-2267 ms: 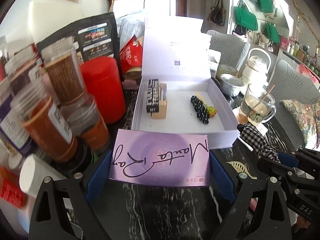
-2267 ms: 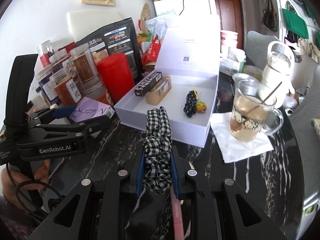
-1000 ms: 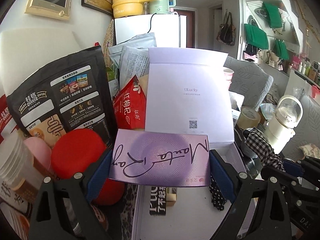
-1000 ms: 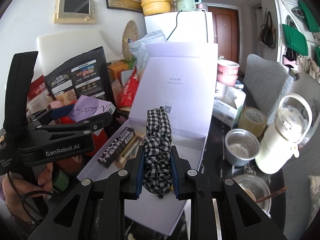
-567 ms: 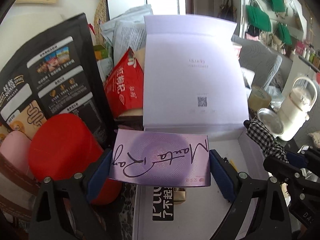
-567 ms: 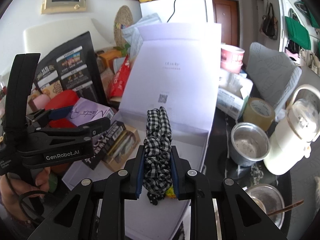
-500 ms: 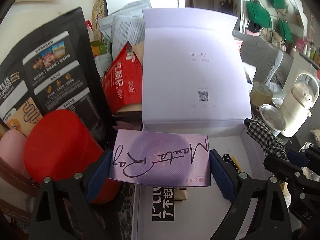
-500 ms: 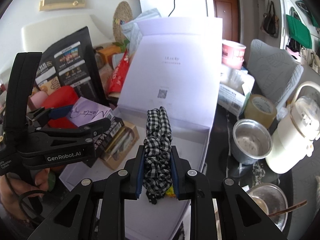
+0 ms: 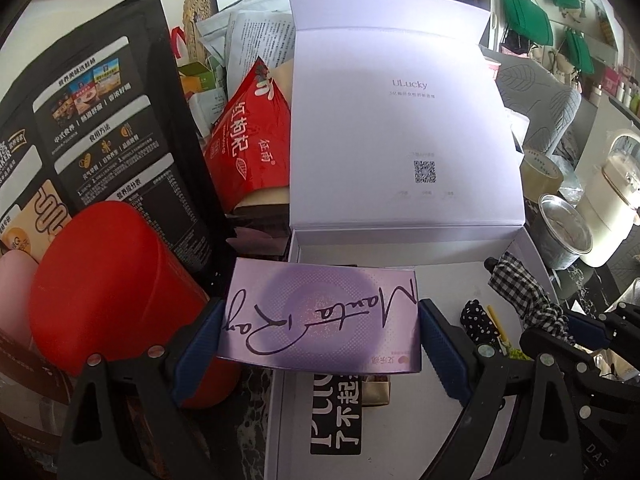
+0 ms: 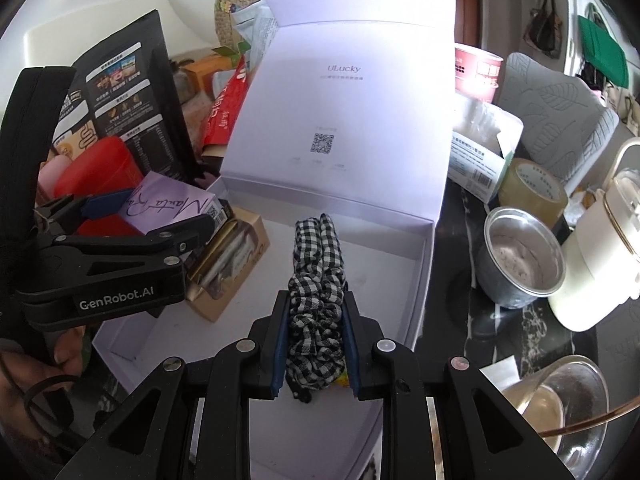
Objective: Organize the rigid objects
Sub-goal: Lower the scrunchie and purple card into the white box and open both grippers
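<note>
Purple box [image 9: 320, 316] clamped in left gripper [image 9: 320, 334] over white box [image 9: 472, 252].

Both wrist cameras look steeply down, close over the open white cardboard box [image 9: 400, 248] [image 10: 420, 264], their shared ground; the right view shows it from further right.

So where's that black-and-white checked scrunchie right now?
The checked scrunchie is pinched in the right gripper, over the open white box, right of the purple carton.

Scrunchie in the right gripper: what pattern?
Black-and-white gingham check scrunchie, clearest in the right wrist view.
</note>
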{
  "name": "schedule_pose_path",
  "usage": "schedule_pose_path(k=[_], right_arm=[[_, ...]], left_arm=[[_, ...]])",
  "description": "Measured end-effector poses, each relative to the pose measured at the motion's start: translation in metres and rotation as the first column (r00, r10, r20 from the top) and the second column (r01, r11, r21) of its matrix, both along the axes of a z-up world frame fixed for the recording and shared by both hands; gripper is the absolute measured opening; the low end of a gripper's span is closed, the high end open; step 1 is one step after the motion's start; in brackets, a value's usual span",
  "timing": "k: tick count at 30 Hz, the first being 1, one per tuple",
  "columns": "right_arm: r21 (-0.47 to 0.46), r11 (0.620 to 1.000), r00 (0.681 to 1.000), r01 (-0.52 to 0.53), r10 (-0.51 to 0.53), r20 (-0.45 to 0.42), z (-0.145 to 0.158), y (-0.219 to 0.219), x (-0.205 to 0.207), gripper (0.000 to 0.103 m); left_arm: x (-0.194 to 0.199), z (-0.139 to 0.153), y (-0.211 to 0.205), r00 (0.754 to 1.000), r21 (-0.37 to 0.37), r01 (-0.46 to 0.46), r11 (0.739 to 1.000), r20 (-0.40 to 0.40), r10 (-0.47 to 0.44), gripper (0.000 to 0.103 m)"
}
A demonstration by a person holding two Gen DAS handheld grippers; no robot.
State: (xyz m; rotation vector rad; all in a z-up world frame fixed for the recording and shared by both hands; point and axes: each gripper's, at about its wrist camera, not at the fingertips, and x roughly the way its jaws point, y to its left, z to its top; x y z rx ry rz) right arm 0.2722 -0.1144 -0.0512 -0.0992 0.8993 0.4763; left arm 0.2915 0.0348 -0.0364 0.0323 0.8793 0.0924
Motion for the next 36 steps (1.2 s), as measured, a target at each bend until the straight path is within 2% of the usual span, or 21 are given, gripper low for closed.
schedule_pose_path(k=[5,20,24,30,36], right_arm=[[-0.01,1.0,1.0,0.003,-0.003,-0.025,-0.006,0.002,0.005,0.025],[-0.05,0.999,0.999,0.004,-0.006,-0.047,-0.017,0.008,0.007,0.025],[-0.068,0.998,0.998,-0.001,-0.003,-0.057,-0.023,0.011,0.008,0.025],[-0.067,0.998,0.998,0.009,-0.014,-0.066,-0.024,0.01,0.01,0.035],[-0.053,0.998,0.999,0.021,-0.024,-0.047,-0.014,0.004,0.005,0.039]], left_arm=[[0.005,-0.011,-0.001,0.999,-0.007,0.005,1.0,-0.047,-0.005,0.094],[0.007,-0.015,-0.002,0.998,-0.014,0.004,1.0,-0.058,-0.005,0.094],[0.011,-0.021,-0.002,0.996,-0.018,0.002,1.0,-0.088,-0.003,0.094],[0.013,-0.023,-0.003,0.995,-0.036,0.01,0.999,-0.101,-0.013,0.095],[0.007,-0.015,-0.007,0.996,-0.035,0.007,0.999,-0.087,-0.01,0.095]])
